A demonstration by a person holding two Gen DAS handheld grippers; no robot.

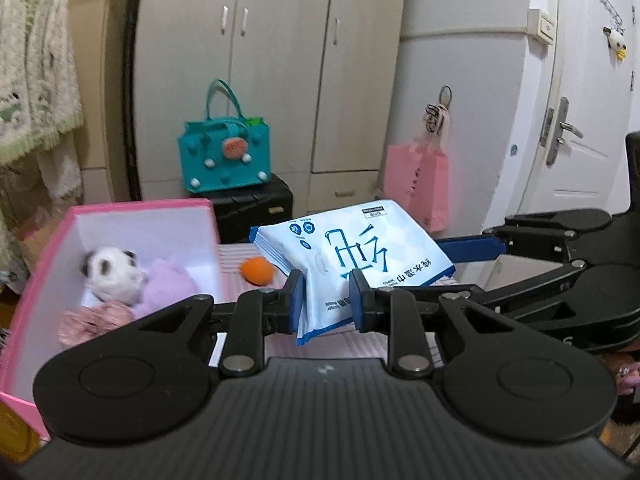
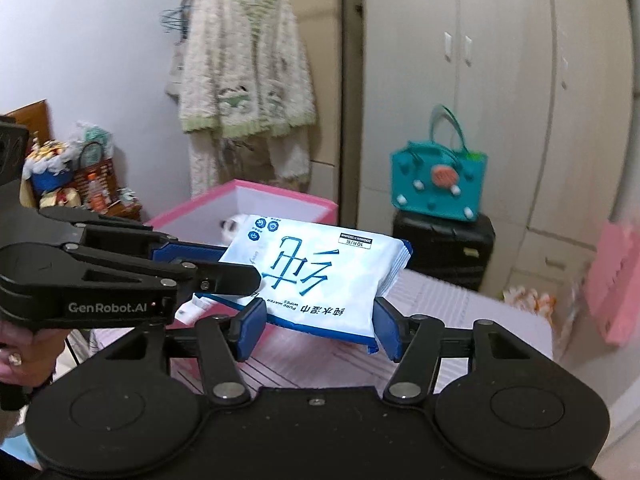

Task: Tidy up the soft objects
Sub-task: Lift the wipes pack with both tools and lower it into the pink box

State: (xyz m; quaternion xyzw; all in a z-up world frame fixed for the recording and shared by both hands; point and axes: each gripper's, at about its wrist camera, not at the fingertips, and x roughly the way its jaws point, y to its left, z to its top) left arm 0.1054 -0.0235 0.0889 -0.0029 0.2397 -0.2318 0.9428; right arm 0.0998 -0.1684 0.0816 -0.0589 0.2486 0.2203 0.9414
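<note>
Wipes pack (image 1: pixel 352 256) is held aloft over the striped table (image 2: pixel 460 312), beside the pink box (image 1: pixel 44 264); left gripper (image 1: pixel 325 300) and right gripper (image 2: pixel 316 332) each clamp an edge, apparently sharing support so the limp pack stays level for boxing.

**Both grippers clamped on one pack**

Left gripper (image 1: pixel 324 300) points forward, blue pads (image 1: pixel 295 300) pressed on the near corner of the wipes pack (image 1: pixel 352 252), jaws narrow. Right gripper (image 2: pixel 318 326) grips the same pack at its near edge, jaws set wider, pads against both sides. The two grippers sit close, angled toward each other, pack lifted between them. Left hand (image 2: pixel 16 360) wraps its gripper's handle; painted nail visible.
</note>
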